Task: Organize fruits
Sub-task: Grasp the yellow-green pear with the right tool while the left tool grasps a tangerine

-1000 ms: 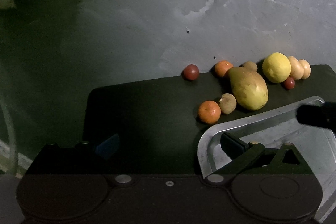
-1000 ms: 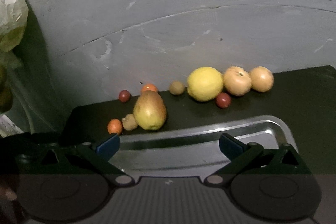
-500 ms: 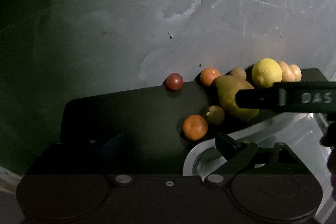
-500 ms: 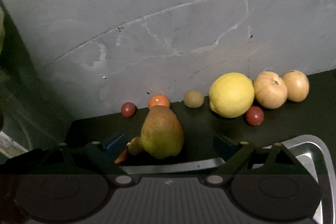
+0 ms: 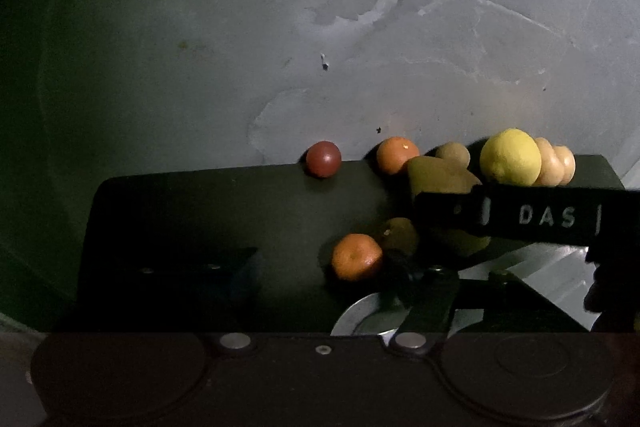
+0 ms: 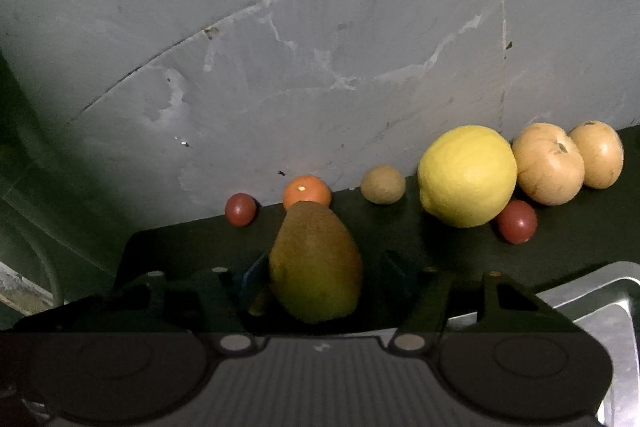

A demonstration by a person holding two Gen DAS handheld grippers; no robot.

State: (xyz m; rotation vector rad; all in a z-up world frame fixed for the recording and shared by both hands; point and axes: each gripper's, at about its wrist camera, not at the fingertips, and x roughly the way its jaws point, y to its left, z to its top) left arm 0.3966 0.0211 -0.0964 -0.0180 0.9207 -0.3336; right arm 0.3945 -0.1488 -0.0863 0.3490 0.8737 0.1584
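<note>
A yellow-green pear lies on the dark mat, and my right gripper straddles it, open. Its blue left pad is at the pear's side; a narrow gap shows on the right. In the left wrist view a finger of that gripper crosses the pear. My left gripper hangs open, low over the mat, with a mandarin just ahead near its right finger. Behind stand a lemon, two pale apples, an orange and small red fruits.
A silver tray sits at the mat's near right; its rim lies under the right gripper. A small brown fruit touches the mandarin. A round brown fruit and a red one rest against the grey wall.
My right gripper has moved forward and left, off the tray, onto the pear, and its jaws have narrowed around it. The left gripper has drifted closer to the mandarin.
</note>
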